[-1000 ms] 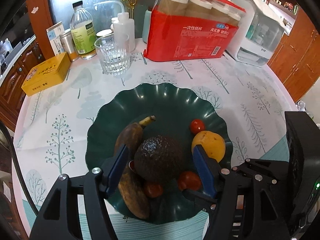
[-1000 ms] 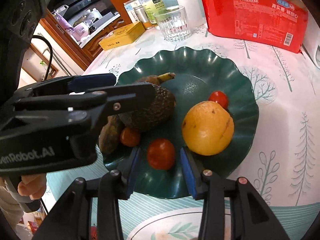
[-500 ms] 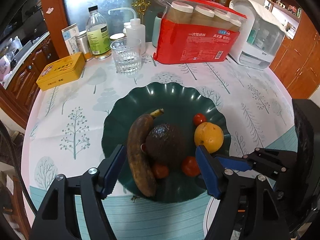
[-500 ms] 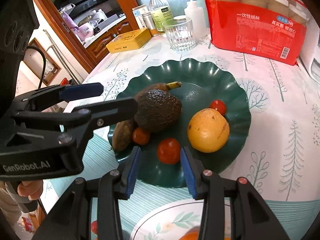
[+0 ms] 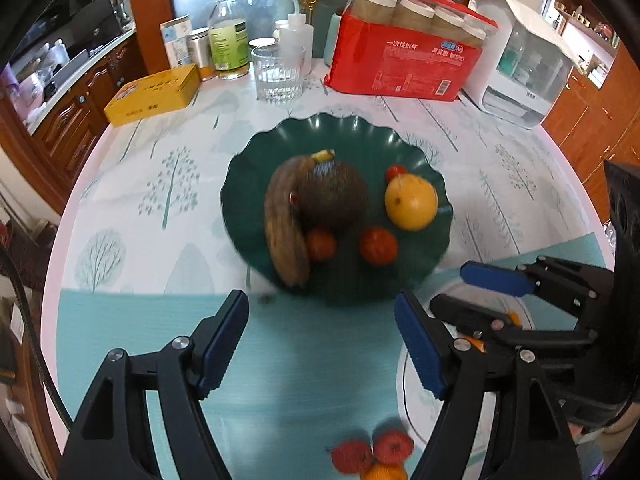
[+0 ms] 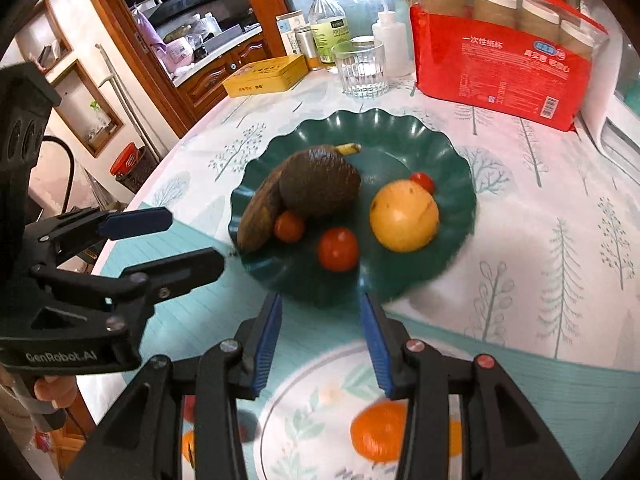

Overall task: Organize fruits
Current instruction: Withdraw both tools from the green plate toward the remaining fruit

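A dark green scalloped plate holds a brown banana, an avocado, an orange and three cherry tomatoes. My left gripper is open and empty, above the teal mat, short of the plate. My right gripper is open and empty at the plate's near rim. A white floral plate under it holds an orange fruit. Small red and orange fruits lie on the mat.
A glass, bottles, a yellow tin, a red pack of paper cups and a white appliance stand at the table's far side. The table edge curves at left.
Both grippers have pulled back from the green plate toward the near edge. The left gripper, earlier around the avocado, is now clear of it; the avocado stays on the plate.
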Available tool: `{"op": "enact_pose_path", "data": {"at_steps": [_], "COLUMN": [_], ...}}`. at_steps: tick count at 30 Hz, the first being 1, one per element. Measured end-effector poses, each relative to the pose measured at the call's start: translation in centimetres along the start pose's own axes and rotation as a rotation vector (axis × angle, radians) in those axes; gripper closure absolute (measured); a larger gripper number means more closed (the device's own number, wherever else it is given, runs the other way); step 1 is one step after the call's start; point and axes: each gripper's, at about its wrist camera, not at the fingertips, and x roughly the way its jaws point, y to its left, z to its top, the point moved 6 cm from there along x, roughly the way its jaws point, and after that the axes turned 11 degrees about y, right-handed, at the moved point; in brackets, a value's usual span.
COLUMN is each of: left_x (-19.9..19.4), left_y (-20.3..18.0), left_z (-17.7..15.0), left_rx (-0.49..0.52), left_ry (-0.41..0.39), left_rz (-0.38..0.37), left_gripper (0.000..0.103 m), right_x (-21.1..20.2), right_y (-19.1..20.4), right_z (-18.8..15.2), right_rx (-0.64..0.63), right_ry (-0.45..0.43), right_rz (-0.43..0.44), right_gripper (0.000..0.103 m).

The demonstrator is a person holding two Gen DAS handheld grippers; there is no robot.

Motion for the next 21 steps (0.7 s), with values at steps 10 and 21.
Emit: {"op": "enact_pose_path", "data": {"at_steps": [10,21], "left_x": [-4.0,-7.0], "left_y": [0.0,-0.3], "left_z": [-5.2,-10.1], "left_rx": [-0.072,-0.178], "left_ry": [-0.057,-0.112], "left_rz": [0.028,0.049], "left_gripper": [0.028,0.026], "right_x": [-3.9,-7.2], "right_y": [0.1,-1.7], "right_z": [-4.2,-7.8], "right_rx": [-0.058,-0.075], "right_ry": [-0.029,-0.057], "right_rz": [-0.048,-0.105], "right_gripper": [0.062,0.062]}}
